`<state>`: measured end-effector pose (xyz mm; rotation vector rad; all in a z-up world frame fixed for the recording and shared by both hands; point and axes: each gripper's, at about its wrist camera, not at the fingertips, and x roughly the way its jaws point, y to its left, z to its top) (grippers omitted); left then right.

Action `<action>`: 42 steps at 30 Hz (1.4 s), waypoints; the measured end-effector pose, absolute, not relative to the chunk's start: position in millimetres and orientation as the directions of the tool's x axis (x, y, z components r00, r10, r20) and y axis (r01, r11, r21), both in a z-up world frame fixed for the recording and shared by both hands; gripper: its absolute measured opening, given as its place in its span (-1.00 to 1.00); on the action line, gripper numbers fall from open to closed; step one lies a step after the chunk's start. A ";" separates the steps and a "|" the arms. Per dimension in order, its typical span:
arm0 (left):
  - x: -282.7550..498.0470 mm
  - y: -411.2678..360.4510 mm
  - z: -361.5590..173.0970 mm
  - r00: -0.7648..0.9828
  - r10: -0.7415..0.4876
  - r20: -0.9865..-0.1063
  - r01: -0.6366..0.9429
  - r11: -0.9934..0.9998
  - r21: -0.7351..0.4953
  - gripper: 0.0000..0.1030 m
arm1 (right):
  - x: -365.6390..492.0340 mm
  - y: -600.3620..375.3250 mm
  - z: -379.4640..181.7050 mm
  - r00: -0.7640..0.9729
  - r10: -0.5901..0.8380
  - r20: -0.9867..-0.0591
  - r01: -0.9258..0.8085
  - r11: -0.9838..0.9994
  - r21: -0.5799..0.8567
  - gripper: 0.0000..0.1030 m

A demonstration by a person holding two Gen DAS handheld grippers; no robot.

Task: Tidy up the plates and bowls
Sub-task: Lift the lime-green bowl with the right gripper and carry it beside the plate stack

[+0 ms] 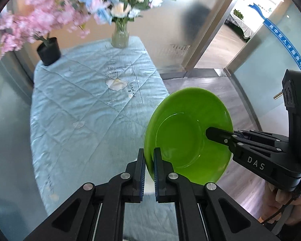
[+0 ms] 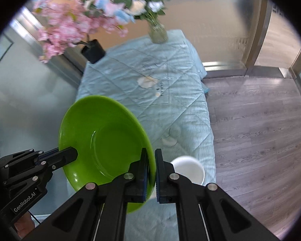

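green plate [image 1: 187, 134] clamped at opposite rims by left gripper [image 1: 149, 172] and right gripper [image 2: 151, 175] | held tilted, clear of white bowl [image 2: 188, 167], presumably for stacking

Both wrist views look steeply down from opposite sides, sharing the green plate [image 1: 188, 134] and table [image 1: 80, 104].

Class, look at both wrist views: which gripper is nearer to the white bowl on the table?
Right. The right gripper grips the green plate's rim beside and above the white bowl; the left gripper grips the opposite rim, farther away.
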<state>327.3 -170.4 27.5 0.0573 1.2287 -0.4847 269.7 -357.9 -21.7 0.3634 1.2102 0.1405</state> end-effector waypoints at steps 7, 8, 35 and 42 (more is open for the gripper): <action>220.4 -138.5 66.8 0.248 -0.324 -0.913 0.382 0.899 -0.215 -0.93 | 184.4 -335.4 11.3 0.360 0.284 -0.889 0.081 0.940 0.333 -0.90; 206.3 -135.6 65.6 0.243 -0.324 -0.914 0.381 0.899 -0.218 -0.93 | 173.4 -333.7 11.5 0.355 0.285 -0.890 0.080 0.940 0.333 -0.90; -7.9 -93.8 -53.8 0.048 -0.285 -0.957 0.302 0.918 -0.259 -0.93 | -16.8 -291.9 -95.6 0.174 0.347 -0.922 0.129 0.920 0.370 -0.90; -5.4 -97.0 -92.9 -0.002 -0.291 -0.957 0.290 0.916 -0.279 -0.93 | -20.5 -294.3 -125.4 0.137 0.351 -0.926 0.162 0.915 0.370 -0.91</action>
